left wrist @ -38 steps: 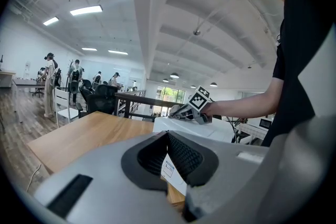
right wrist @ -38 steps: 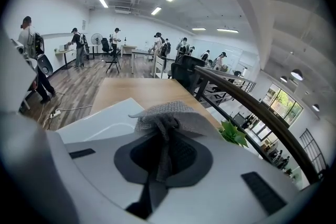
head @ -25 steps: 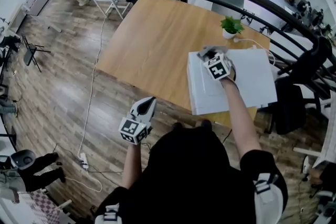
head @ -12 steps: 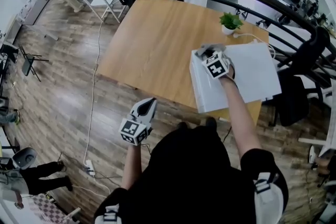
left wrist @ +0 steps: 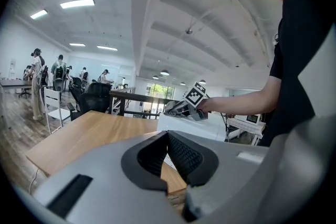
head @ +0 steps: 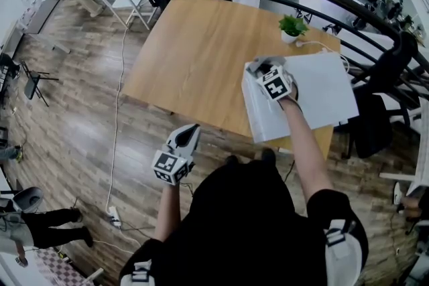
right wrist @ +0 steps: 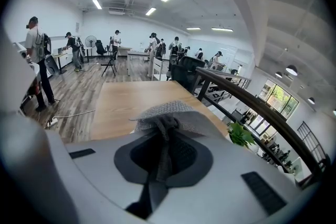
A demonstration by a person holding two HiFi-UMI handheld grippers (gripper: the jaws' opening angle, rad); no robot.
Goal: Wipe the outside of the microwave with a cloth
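ok so the microwave (head: 318, 94) is sitting at the right-hand end of the table (head: 194, 43), right at the near edge, just this side of a little potted plant (head: 293, 29); it's a plain white box and its long axis runs left-to-right across the person, slightly skewed

right hand-held gripper (head: 263, 70) is over the left end of the microwave's top, close to that corner; its jaws are clamped on a grey cloth (head: 257, 65), and the right gripper view shows it well: a twist of cloth (right wrist: 168, 115) is pinched between the jaws with the rest fanning out in front; whether the cloth is pressed flat on the top or just above it, can't say for sure

the relation that matters imo: nearly all of the top lies to the right of that gripper, along the long axis, while the gripper itself points away from the person and a bit left, out toward the bare table; so a wipe across the top would have to travel rightward

as for which way it faces, I can't make out a door; a white cord (head: 322, 50) sits by the far side, so my guess is the back is toward the railing and the front toward the person

left hand-held gripper (head: 190, 132) hangs off the table's near edge, well apart from the microwave; jaws together, nothing in them; the right one is clearly nearer
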